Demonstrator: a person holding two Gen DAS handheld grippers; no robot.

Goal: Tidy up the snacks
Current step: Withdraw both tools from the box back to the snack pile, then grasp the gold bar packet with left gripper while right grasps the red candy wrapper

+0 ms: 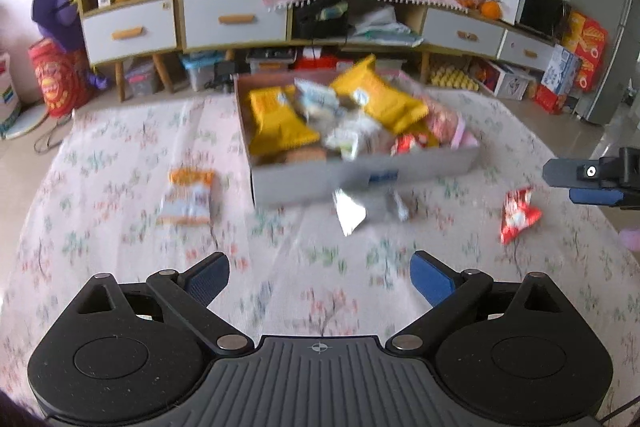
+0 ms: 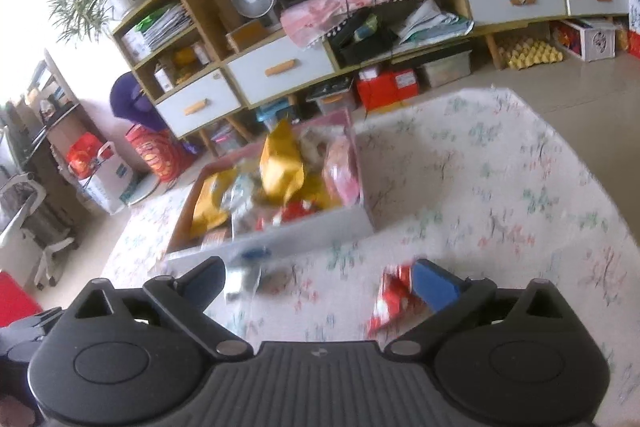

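A shallow cardboard box (image 1: 360, 179) sits on the flowered cloth, heaped with yellow bags (image 1: 280, 119) and other snack packets. In front of it lie an orange-and-white packet (image 1: 188, 197), a silver packet (image 1: 360, 209) and a red packet (image 1: 518, 215). My left gripper (image 1: 320, 279) hangs open above bare cloth, holding nothing. My right gripper (image 1: 562, 183) shows at the right edge, just beyond the red packet. In the right wrist view my right gripper (image 2: 320, 279) is open. The red packet (image 2: 390, 301) lies on the cloth beside its right finger, unpinched. The silver packet (image 2: 244, 279) lies near the left finger, before the box (image 2: 312, 231).
A long sideboard (image 1: 236, 19) with white drawers, a fan and storage boxes runs behind the table. The table's right edge (image 2: 560, 123) drops to tiled floor. A white chair (image 2: 28, 227) stands at far left. Flowered cloth spreads bare to the right of the box.
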